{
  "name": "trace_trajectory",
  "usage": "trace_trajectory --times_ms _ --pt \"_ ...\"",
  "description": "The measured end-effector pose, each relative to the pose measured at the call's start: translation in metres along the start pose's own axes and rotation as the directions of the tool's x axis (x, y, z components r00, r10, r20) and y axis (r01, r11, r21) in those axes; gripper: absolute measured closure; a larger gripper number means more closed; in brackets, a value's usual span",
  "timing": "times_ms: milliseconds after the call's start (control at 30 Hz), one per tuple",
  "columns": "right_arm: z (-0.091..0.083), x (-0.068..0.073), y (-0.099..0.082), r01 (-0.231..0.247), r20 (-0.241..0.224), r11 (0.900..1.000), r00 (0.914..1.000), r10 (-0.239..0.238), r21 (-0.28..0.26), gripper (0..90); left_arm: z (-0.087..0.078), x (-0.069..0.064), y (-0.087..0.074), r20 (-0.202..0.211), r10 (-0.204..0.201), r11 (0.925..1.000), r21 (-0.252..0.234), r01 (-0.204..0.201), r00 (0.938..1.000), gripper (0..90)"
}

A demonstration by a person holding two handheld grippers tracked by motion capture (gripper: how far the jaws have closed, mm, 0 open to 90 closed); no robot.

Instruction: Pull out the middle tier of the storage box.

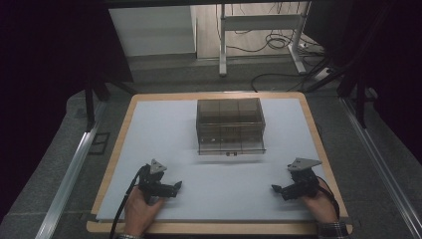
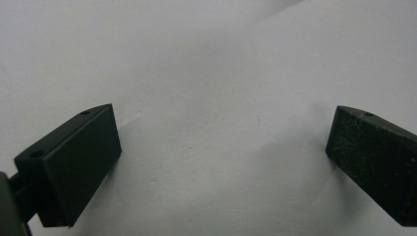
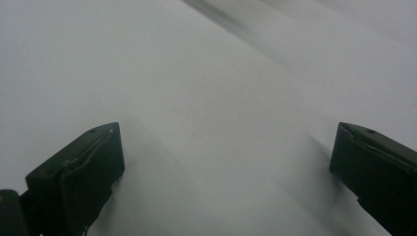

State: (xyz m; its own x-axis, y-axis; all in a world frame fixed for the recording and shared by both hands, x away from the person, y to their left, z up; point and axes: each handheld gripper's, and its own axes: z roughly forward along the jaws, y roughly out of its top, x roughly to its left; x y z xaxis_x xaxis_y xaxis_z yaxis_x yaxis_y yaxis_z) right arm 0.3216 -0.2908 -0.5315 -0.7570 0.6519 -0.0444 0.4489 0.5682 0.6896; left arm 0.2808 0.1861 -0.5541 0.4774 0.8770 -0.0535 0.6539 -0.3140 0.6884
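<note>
Nothing started yet: both grippers parked empty, the box untouched.

High view: the smoky clear drawer box (image 1: pixel 230 126) sits toward the far edge of the surface (image 1: pixel 164 124), centred, its drawers looking shut; I judge all the work is left. My left gripper (image 1: pixel 175 188) lies near the near-left corner, my right gripper (image 1: pixel 276 189) near the near-right corner, each pointing inward, hands low, well apart from the box. Left gripper view: fingers (image 2: pixel 74 167) spread wide over bare white sheet. Right gripper view: fingers (image 3: pixel 78 177) equally wide, nothing between them.
</note>
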Motion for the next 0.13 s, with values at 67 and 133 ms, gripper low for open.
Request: trace_trajectory --times_ms 67,133 --pt "0.0002 0.0000 -0.0004 0.001 0.000 1.0000 1.0000 -0.001 -0.001 0.0 0.0000 -0.0002 -0.0001 -0.001 0.002 1.0000 0.001 -0.002 1.0000 0.0" --pt "0.0002 0.0002 -0.0005 0.002 0.002 1.0000 1.0000 -0.002 -0.002 0.0 0.0001 -0.0003 -0.0001 0.000 -0.001 1.0000 -0.001 0.001 1.0000 0.0"
